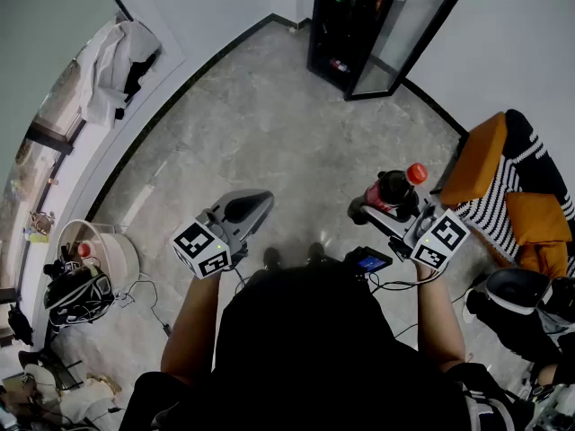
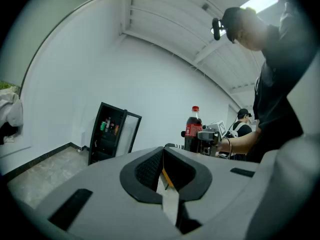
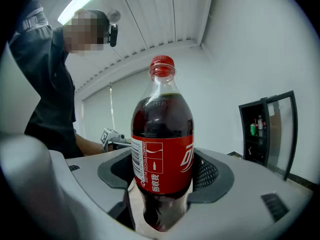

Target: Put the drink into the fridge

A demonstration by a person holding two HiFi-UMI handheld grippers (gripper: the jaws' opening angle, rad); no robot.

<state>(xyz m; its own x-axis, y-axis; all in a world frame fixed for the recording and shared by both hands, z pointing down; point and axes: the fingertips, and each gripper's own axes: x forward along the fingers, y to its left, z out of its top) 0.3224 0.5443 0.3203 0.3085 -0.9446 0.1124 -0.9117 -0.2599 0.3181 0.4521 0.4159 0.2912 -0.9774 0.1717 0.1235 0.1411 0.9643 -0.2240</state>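
The grey stone floor [image 1: 269, 142] is carrying a black fridge [image 1: 334, 39] at its far edge, door hanging open. A white bin [image 1: 115, 259] and cables [image 1: 148, 299] are sitting near its left edge, and a sofa [image 1: 508, 185] is standing at its right edge.

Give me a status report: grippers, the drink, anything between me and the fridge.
Right gripper shut on bottle, upright. Left gripper shut, empty. Fridge ahead, door open. Nothing seen in the way.
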